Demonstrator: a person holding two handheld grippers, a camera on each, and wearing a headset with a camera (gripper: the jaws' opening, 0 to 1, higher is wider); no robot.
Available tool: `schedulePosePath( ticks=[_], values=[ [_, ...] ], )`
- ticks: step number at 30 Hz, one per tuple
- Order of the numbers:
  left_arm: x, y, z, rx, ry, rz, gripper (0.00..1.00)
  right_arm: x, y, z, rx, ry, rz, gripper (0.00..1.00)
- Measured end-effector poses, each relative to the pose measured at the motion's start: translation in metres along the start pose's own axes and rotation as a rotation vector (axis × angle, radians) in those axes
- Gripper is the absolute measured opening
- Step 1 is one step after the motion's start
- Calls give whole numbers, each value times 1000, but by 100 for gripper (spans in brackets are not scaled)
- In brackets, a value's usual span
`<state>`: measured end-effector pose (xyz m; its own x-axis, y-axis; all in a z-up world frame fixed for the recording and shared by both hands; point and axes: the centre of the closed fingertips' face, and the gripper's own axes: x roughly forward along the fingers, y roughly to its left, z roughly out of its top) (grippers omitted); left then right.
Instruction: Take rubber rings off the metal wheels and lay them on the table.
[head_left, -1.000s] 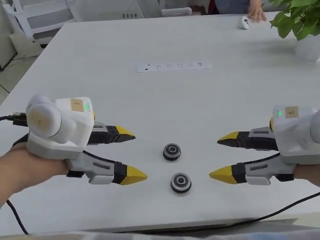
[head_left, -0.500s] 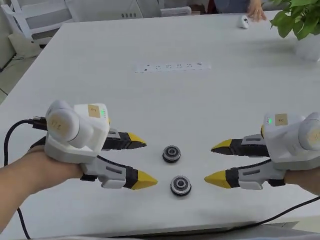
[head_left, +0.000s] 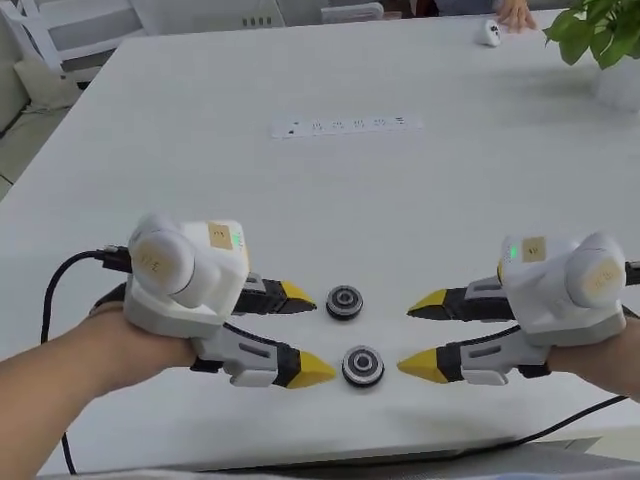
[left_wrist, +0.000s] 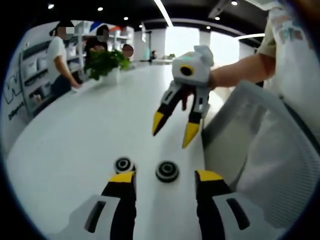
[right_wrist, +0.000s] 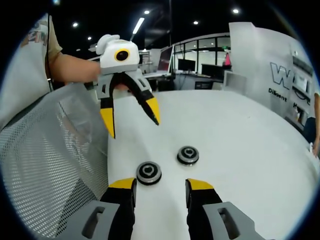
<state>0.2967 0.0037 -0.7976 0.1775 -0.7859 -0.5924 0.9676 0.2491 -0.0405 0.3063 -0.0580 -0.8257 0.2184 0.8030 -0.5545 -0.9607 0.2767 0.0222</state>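
we find the left gripper (head_left: 320, 333) closer in than a second ago, its lower tip now just beside the near wheel (head_left: 362, 366), its upper tip near the far wheel (head_left: 344, 302), the right gripper (head_left: 405, 338) drawn in too, the gap between both grippers narrower

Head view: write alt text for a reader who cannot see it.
The left tool and right tool, both open, face each other across the near wheel and far wheel on a white table. A power strip lies beyond.
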Motion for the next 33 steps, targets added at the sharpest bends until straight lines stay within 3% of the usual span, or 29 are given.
schedulePosePath(
  ticks=[10, 27, 33],
  values=[
    [14, 3, -5, -32, 2, -8, 42, 7, 0, -7, 21, 1, 7, 34],
    [39, -1, -12, -43, 33, -29, 37, 12, 6, -15, 36, 12, 28, 33],
    [46, -3, -17, -39, 50, -40, 30, 12, 6, -17, 40, 15, 26, 33]
  ],
)
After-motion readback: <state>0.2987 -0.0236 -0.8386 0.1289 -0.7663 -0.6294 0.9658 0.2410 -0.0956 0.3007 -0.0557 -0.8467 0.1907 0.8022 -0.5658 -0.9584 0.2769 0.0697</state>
